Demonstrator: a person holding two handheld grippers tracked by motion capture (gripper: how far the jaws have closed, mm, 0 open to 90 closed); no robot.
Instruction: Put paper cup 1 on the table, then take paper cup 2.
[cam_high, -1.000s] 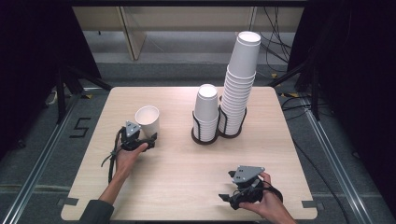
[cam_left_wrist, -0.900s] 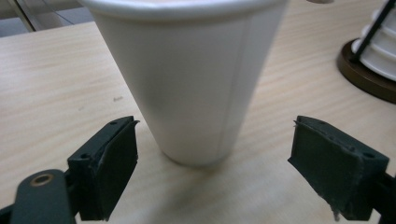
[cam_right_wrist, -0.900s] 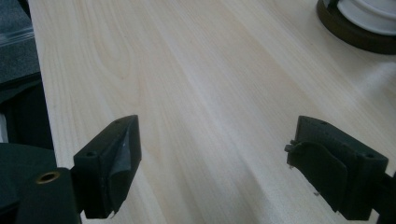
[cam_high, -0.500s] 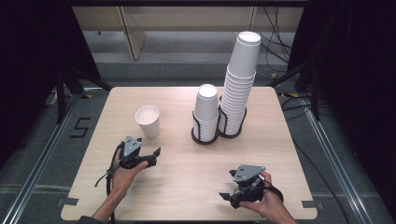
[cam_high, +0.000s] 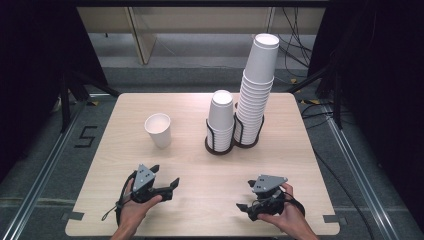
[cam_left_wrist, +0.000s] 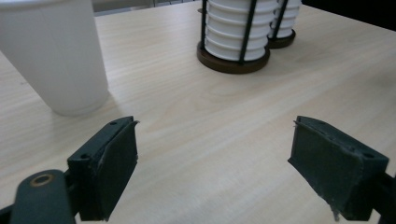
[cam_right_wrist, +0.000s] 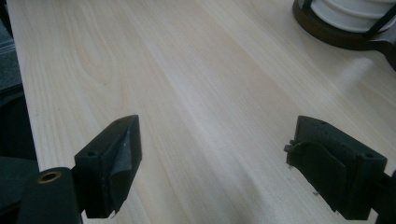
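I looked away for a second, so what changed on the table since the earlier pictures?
The left gripper has let go of the single white paper cup and drawn back toward the person's edge of the pale wooden table; its jaws stand open and empty. The cup stays upright where it was set. The right gripper and the two stacks of white cups in black wire holders have not moved.

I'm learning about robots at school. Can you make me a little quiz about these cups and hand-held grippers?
1. True or false: the left hand-held gripper holds the single paper cup.
2. Which stack is taller: A) the left stack, B) the right stack?
3. What does the single paper cup stand on?

Key: 1. False, its jaws are open and empty. 2. B. 3. The wooden table.
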